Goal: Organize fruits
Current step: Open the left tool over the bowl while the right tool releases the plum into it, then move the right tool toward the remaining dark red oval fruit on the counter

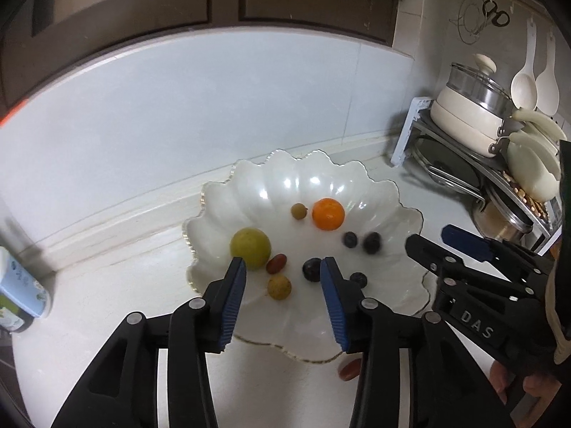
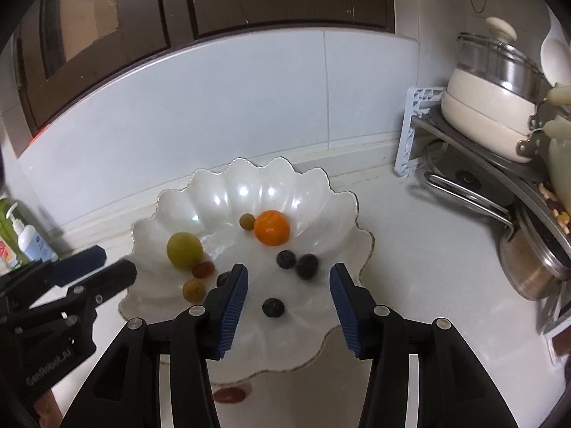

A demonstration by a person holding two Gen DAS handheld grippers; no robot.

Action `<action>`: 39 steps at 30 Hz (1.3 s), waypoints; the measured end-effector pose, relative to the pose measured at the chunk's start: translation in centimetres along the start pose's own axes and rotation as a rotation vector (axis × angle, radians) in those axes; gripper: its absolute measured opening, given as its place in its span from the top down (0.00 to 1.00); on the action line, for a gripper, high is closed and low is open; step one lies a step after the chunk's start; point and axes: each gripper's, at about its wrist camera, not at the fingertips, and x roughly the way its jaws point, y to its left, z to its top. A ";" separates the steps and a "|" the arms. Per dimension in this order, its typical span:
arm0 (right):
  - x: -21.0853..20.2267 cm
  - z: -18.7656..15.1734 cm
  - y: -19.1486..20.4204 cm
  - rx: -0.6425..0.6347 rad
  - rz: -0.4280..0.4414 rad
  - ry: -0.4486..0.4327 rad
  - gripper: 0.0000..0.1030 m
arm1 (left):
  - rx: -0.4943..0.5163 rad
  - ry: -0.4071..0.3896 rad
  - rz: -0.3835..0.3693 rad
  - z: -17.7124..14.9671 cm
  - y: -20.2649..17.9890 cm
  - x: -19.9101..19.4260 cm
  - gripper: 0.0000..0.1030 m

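Showing only rightward: pump bottle (image 2: 26, 239)

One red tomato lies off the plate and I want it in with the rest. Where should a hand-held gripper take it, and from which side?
Grip the tomato across its short middle, coming straight down from above. It lies flat on the counter, oblong, close to the plate rim, so a side approach would likely hit the rim. Both views partly hide it.

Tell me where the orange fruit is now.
The orange fruit lies inside the white scalloped bowl, toward its back in both wrist views, touching or nearly touching a small olive-green fruit on its left, with two blueberries just in front.
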 end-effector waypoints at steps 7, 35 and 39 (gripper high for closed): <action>-2.4 -1.3 1.0 -0.009 0.015 -0.030 0.52 | 0.007 -0.044 0.038 -1.2 0.6 -2.8 0.49; -4.9 -8.7 3.8 -0.074 0.079 0.005 0.52 | -0.037 -0.002 0.088 -8.5 1.7 -6.4 0.40; -4.0 -9.6 4.0 -0.088 0.089 0.033 0.52 | -0.047 0.025 0.102 -9.5 1.9 -5.8 0.40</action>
